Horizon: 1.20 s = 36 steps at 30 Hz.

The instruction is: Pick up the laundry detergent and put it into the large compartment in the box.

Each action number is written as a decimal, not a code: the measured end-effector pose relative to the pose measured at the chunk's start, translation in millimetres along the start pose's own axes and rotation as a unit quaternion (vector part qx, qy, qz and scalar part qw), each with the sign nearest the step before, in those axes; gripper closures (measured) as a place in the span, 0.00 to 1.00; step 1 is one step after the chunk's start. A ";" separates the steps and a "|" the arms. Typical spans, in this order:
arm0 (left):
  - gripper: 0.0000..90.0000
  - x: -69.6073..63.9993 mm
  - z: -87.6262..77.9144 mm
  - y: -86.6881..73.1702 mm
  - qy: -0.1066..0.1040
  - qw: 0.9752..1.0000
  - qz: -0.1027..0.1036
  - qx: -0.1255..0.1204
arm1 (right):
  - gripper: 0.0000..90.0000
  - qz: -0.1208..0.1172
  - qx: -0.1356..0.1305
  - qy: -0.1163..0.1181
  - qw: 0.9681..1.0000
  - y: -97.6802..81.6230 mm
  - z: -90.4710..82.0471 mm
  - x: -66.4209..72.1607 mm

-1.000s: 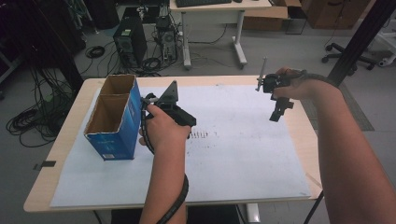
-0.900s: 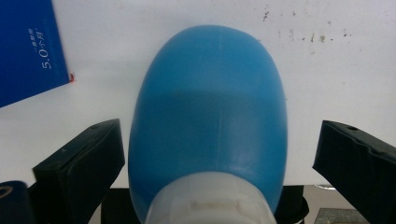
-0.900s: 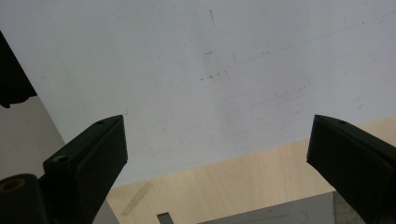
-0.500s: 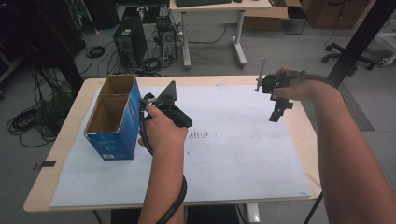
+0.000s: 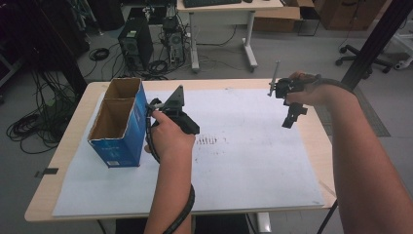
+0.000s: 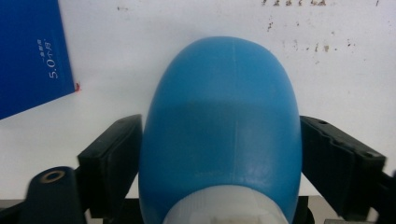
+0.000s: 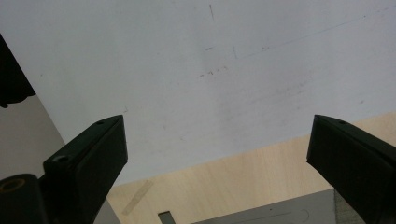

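- The surface (image 5: pixel 63 161) is a light wooden top, and a large white paper sheet (image 5: pixel 253 161) covers most of it, leaving bare wood at the 9 o'clock and 3 o'clock edges.
- Beyond the surface at 12 o'clock, the floor carries a white desk (image 5: pixel 224 9), a computer tower (image 5: pixel 132 46) and loose cables (image 5: pixel 29 126); an office chair (image 5: pixel 363 51) stands toward 2 o'clock.
- A blue cardboard box (image 5: pixel 117 124) stands upright at 9 o'clock on the sheet, open at the top, with two brown compartments one behind the other. Its blue wall also shows at the upper left of the left gripper view (image 6: pixel 32 56).
- The person's left arm crosses the sheet from 6 o'clock with a black cable wound round the wrist; the right arm comes in from 4 o'clock.
- The left tool (image 5: pixel 178 114) sits just beside the box, on its 3 o'clock side; whether it touches the box cannot be told.
- In the left gripper view the left tool's jaws are closed against both sides of a blue rounded bottle (image 6: pixel 222 126), whose white neck end lies toward the camera; it hangs over the white sheet near the box corner.
- The right tool (image 5: pixel 291 114) is held above the sheet's 2 o'clock corner, well apart from the box.
- In the right gripper view its jaws stand wide, with paper and the wooden edge between them.
- Small dark specks (image 5: pixel 209 141) mark the sheet near its centre.
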State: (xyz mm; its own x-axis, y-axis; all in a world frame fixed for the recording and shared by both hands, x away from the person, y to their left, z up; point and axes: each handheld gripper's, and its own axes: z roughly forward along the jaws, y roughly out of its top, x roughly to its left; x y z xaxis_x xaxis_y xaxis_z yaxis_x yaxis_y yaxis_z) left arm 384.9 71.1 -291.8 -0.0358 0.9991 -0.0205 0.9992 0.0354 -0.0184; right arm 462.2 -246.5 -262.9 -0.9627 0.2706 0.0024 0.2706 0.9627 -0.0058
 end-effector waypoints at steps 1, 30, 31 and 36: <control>0.22 0.0 0.6 0.1 -0.001 1.000 0.000 0.000 | 0.06 -0.001 0.000 0.001 1.000 -0.2 0.4 -0.2; 0.41 2.0 3.0 1.2 0.003 1.000 0.001 0.010 | 0.06 0.001 0.008 0.005 1.000 2.4 5.7 0.3; 0.42 1.9 2.8 1.4 0.003 1.000 0.002 0.011 | 0.06 0.001 0.007 0.004 1.000 2.2 5.7 0.2; 0.42 1.1 2.7 2.4 0.003 1.000 0.005 0.016 | 0.06 0.002 0.009 0.004 1.000 1.3 5.2 0.3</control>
State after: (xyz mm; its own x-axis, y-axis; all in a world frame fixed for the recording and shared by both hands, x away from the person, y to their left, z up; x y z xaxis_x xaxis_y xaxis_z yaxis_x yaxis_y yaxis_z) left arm 387.1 72.3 -294.6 -0.0248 0.9996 -0.0145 0.9984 0.0241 -0.0508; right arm 462.2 -245.2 -268.2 -0.9615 0.2748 0.0101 0.2745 0.9613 -0.0234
